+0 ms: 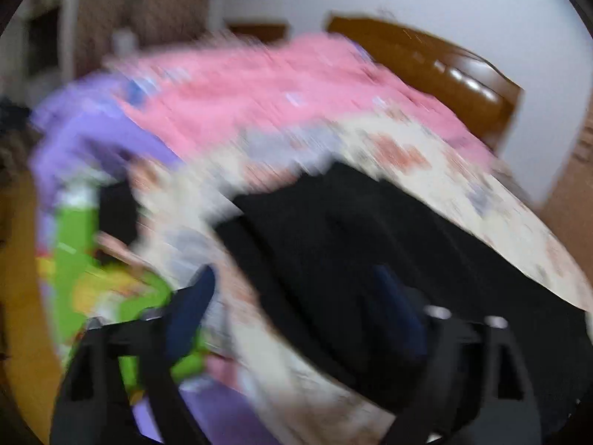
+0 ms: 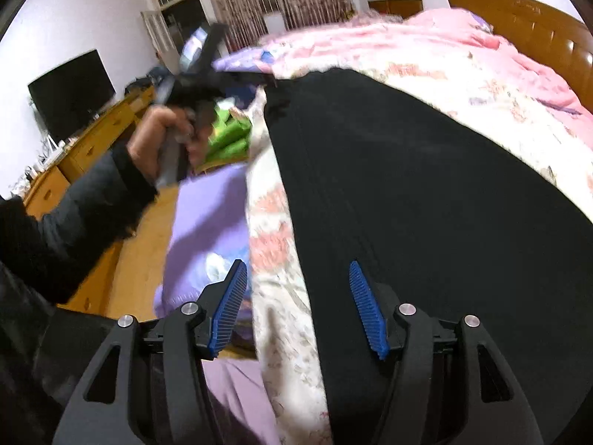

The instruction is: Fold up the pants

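- The black pants [image 2: 426,193] lie flat on the bed [image 2: 511,85], on a floral cream cover; a lengthwise seam runs down the fabric.
- The cloth is plain, dark and smooth, with few wrinkles.
- Right gripper [image 2: 298,307]: fingers part-open, spread over the near end of the pants with nothing pinched between them.
- Left gripper [image 1: 300,296]: the picture is blurred; fingers stand wide apart above the edge of the pants, clamping nothing.
- A pink quilt [image 2: 389,40] lies beyond the pants.
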Motion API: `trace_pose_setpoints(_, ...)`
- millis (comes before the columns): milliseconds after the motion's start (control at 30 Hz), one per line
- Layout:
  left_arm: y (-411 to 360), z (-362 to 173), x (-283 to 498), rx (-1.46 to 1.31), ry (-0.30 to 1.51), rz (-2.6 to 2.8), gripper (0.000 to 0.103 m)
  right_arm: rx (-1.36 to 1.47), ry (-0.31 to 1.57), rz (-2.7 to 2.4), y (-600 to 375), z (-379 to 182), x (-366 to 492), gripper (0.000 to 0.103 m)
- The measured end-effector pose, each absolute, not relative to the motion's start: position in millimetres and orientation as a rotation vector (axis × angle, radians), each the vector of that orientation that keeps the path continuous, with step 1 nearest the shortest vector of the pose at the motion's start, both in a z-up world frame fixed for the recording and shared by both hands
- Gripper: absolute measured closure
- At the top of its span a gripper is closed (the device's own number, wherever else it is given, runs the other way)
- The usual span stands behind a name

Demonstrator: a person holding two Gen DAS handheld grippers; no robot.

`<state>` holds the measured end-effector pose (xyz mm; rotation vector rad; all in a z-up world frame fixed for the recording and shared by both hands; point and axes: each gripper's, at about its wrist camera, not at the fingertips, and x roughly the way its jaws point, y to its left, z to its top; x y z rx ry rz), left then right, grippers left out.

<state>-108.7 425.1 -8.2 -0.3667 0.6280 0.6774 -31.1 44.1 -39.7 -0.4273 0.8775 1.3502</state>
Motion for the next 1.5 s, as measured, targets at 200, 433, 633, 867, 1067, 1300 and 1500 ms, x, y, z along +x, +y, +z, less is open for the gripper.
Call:
trace_pose_setpoints(200, 413, 17, -95, -0.349, 0.599, 0.570, 0.007, -0.404, 0.831, 1.360, 37, -20, -27, 0.041)
trace_pose_setpoints(433, 392, 0, -8, -0.305, 0.732, 0.480, 0.003, -0.350, 0.740, 0.937, 20, 2, 51, 0.016)
trace_pose_setpoints(633, 405, 12, -63, -0.468, 0.528, 0.623, 0.007, -0.104, 0.827, 0.805, -31, -11, 95, 0.016)
trace_pose_setpoints(867, 487, -11, -121, -0.713, 0.528, 0.517, 0.037, -0.102, 0.872, 0.815, -34, -32, 93, 0.015)
trace_pose_setpoints(1067, 498, -29, -90, -0.728, 0.638, 0.494, 0.046, -0.078, 0.876, 0.821, -27, -31, 97, 0.015)
trace_pose_setpoints(1300, 490, -32, -91, -0.765, 0.561, 0.473, 0.089, -0.069, 0.877, 0.824, -28, -31, 98, 0.015)
trace_pose_setpoints(1500, 472, -12, -112, -0.692, 0.555, 0.504, 0.097, -0.065, 0.877, 0.824, -28, -32, 98, 0.015)
